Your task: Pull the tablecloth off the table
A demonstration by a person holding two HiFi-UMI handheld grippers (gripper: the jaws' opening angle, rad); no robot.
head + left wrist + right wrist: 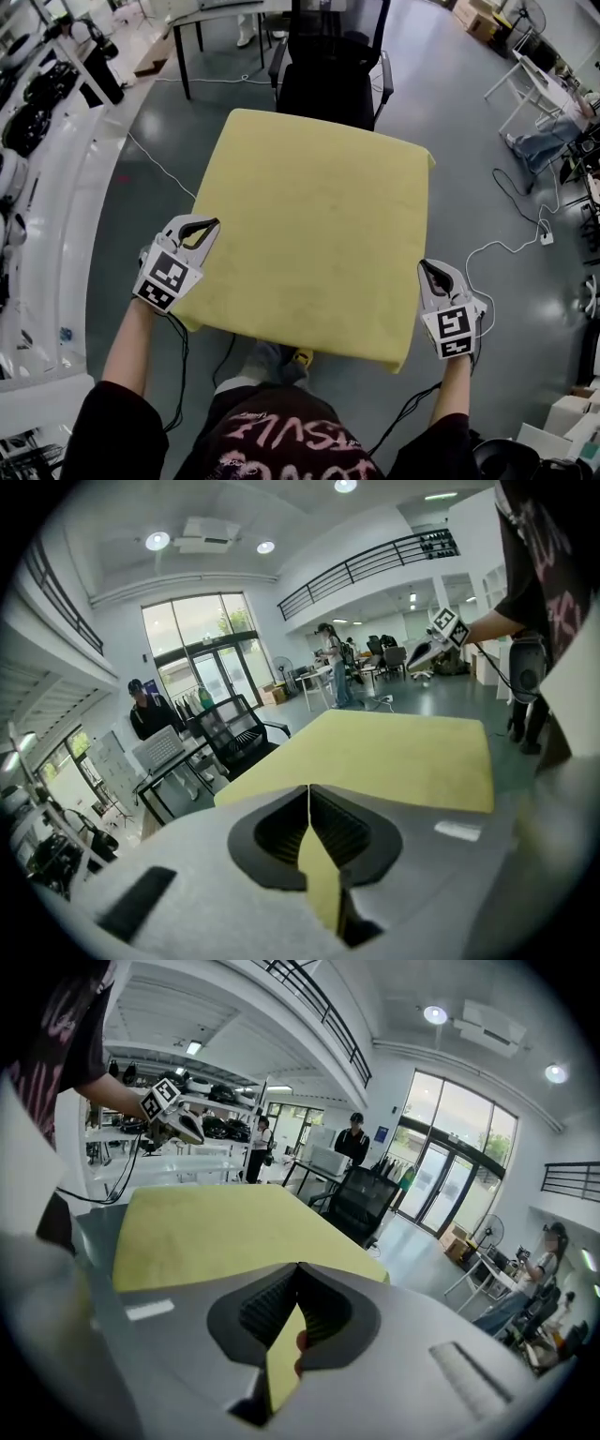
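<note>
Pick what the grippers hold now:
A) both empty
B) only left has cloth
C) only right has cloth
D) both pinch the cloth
D: each gripper view shows a yellow strip of cloth clamped between the closed jaws of the left gripper and right gripper.

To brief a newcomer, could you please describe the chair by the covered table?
Start at the yellow tablecloth spread mid-floor. At its far edge, opposite the person, stands the chair. It is black, with armrests, and is the only seat beside the cloth.
</note>
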